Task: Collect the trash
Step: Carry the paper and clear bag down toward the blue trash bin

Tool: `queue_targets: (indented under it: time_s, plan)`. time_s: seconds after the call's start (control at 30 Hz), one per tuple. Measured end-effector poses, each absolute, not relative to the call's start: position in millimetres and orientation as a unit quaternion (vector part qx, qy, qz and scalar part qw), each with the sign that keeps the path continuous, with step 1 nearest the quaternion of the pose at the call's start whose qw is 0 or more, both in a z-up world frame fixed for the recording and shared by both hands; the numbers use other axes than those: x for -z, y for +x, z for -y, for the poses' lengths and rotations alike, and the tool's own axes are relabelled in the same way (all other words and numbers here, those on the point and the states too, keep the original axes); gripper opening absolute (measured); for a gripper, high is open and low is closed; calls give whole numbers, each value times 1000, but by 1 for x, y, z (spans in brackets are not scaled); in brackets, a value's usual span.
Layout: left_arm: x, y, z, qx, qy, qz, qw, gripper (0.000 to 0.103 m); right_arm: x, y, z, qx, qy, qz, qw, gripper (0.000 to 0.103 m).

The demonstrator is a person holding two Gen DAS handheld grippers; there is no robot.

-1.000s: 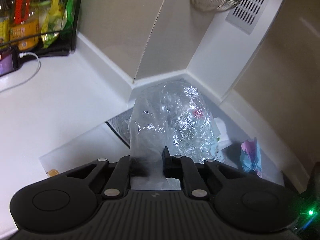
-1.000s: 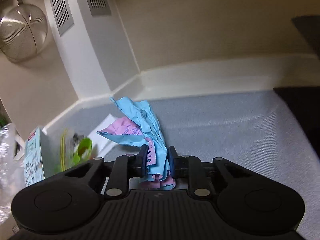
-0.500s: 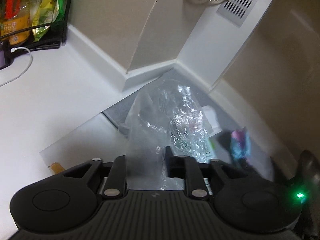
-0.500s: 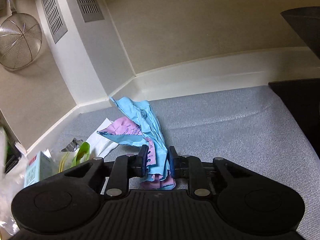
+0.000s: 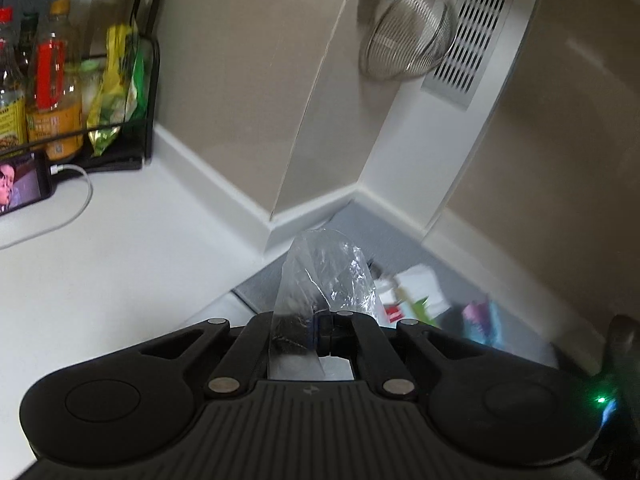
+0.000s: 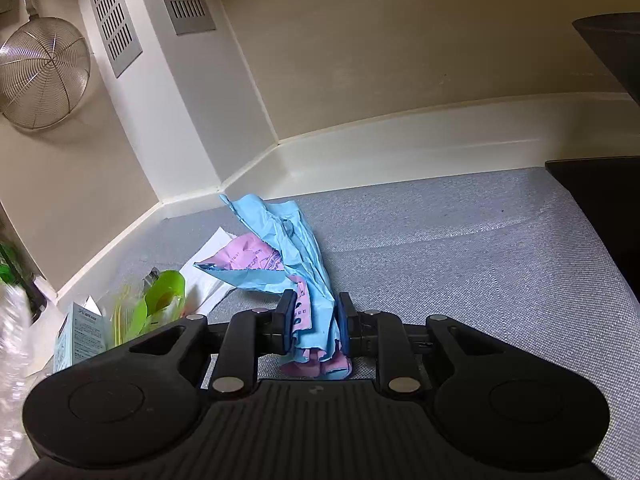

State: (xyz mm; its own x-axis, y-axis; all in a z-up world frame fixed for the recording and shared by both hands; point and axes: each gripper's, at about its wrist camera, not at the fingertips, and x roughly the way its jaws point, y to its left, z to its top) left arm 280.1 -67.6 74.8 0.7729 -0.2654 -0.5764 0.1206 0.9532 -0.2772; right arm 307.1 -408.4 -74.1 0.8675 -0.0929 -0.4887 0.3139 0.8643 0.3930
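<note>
My left gripper [image 5: 320, 322] is shut on a clear plastic bag [image 5: 324, 272], which stands bunched up from the pinched jaws. Beyond it on the grey mat [image 5: 360, 232] lie a white box and green scraps [image 5: 416, 296], blurred. My right gripper [image 6: 314, 312] is shut on a crumpled blue and pink paper [image 6: 296, 248] that rests on the grey mat [image 6: 460, 248]. To its left lie a white sheet [image 6: 212, 260], a green plastic piece [image 6: 160, 296] and a small printed box [image 6: 80, 336]. The clear bag [image 6: 12, 320] shows blurred at that view's left edge.
A wire strainer [image 5: 404, 40] hangs on the wall by a vent [image 5: 476, 28]. A black rack of bottles and packets [image 5: 60, 80] and a phone [image 5: 20, 188] on a white cable sit on the white counter [image 5: 100, 272]. A black object [image 6: 600, 200] borders the mat's right side.
The left gripper's jaws widened, then closed tight on the bag, which now looks narrower and bunched. The left hand rose and tilted up. The right gripper kept still.
</note>
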Motion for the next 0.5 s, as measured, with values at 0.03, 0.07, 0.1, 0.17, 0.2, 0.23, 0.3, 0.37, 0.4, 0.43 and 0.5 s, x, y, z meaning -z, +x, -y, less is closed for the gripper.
queue_targets:
  time_s: [0.03,0.07,0.1,0.17,0.2,0.23,0.3,0.37,0.4,0.43,0.5]
  plan:
    - [-82,276,65,106,-118,-312,937,0,74,306,409,109,237,-231,937,23]
    - [-89,271,63,107,-122,-304,939,0,72,305,409,110,238,-225,938,23]
    - [-94,267,60,108,-124,-297,940,0,72,303,409,110,238,-219,940,23]
    - [-105,257,54,107,-125,-284,945,0,68,300,409,111,237,-205,943,23]
    - [-108,252,51,105,-125,-280,946,0,67,298,408,112,237,-198,945,23]
    - [-110,247,47,103,-124,-277,947,0,65,296,408,112,237,-193,946,23]
    - [-113,234,39,96,-122,-274,949,0,63,294,408,111,238,-185,947,23]
    - [-113,220,31,89,-119,-275,950,0,61,292,407,110,238,-177,949,23]
    - [-113,211,26,86,-117,-276,950,0,59,290,407,108,238,-172,950,23]
    - [-113,201,20,82,-117,-275,951,0,57,288,407,107,237,-164,952,23]
    - [-113,183,7,80,-119,-278,950,0,52,282,405,99,237,-148,955,23]
